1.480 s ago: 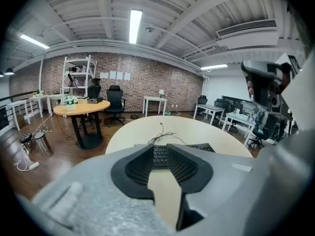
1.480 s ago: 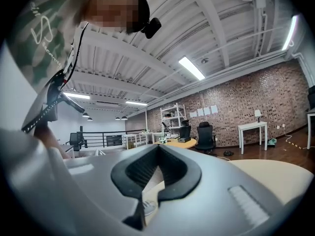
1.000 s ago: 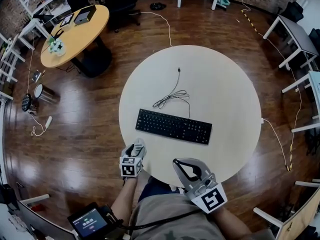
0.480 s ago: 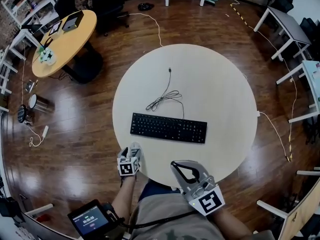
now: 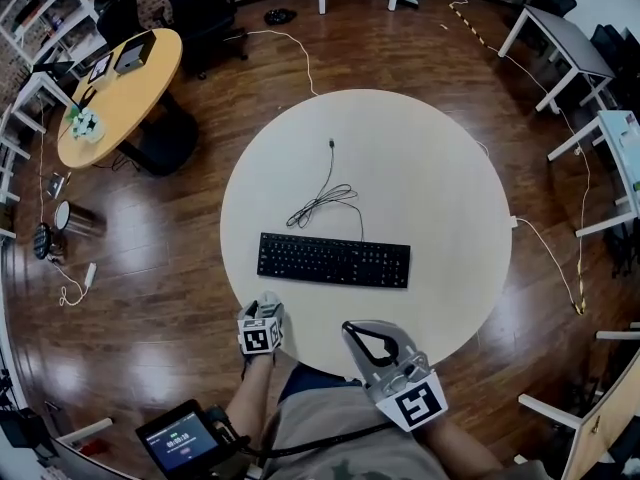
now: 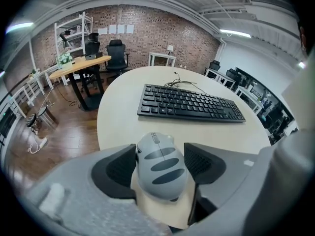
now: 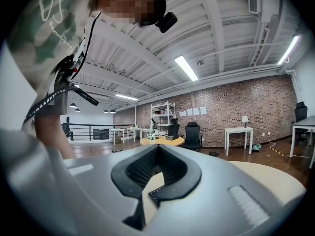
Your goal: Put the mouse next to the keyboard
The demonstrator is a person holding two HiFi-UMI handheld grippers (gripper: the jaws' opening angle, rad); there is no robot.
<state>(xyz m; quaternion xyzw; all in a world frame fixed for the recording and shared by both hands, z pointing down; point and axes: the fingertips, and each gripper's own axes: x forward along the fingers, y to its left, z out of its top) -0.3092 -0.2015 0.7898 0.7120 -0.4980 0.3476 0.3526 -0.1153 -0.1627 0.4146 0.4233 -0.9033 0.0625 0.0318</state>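
**Mouse resting near the tabletop edge**
The left gripper, its jaws just opened wide, loosely flanks the grey mouse at 8 o'clock from the keyboard. The right gripper, at 5 o'clock, is closed and empty.

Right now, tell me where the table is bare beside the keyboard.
Bare: the table right of the keyboard out to the rim, the strip left of it, and the band in front. Crowded: behind it, where the cable lies, and the near-left edge, where the left gripper, jaws just opening, straddles the mouse.
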